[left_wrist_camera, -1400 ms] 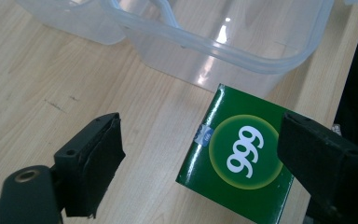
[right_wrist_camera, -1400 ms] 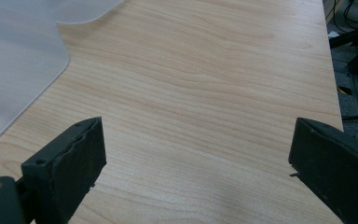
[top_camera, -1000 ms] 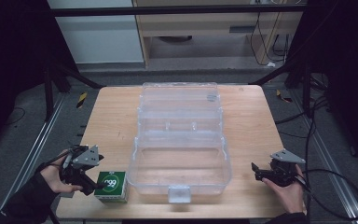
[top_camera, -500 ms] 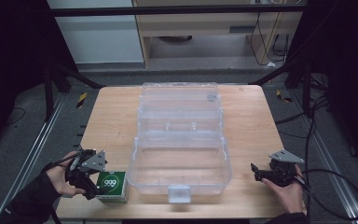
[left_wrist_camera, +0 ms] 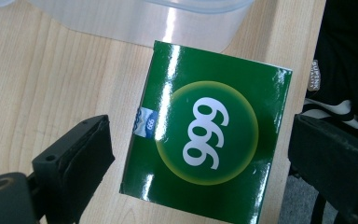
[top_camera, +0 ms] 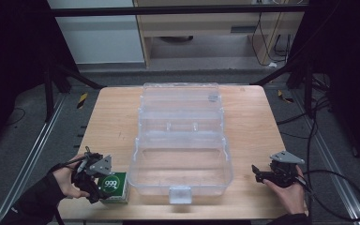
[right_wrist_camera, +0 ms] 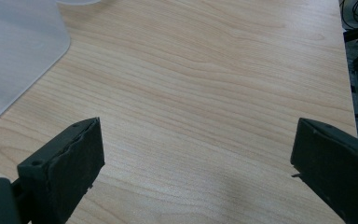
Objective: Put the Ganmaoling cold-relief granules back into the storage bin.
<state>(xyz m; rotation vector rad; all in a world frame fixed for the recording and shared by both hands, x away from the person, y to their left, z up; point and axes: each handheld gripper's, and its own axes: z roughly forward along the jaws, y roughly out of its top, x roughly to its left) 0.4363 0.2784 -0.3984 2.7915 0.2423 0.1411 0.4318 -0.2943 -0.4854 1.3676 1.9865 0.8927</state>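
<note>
A green box (left_wrist_camera: 205, 135) is lain flat at the table's (top_camera: 258, 126) near left edge, beside the clear bin (top_camera: 180, 164).
Its "999" print is read along the box's length in the left gripper (top_camera: 93, 180) view; jaws just opened, straddling it untouched. The right gripper's (top_camera: 265, 174) jaws stand apart.

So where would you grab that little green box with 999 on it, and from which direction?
From straight above. The green box lies flat on the table, printed face up, beside the clear plastic case. The left gripper, its jaws just opened, already straddles it; closing on its two opposite side edges looks best.
</note>
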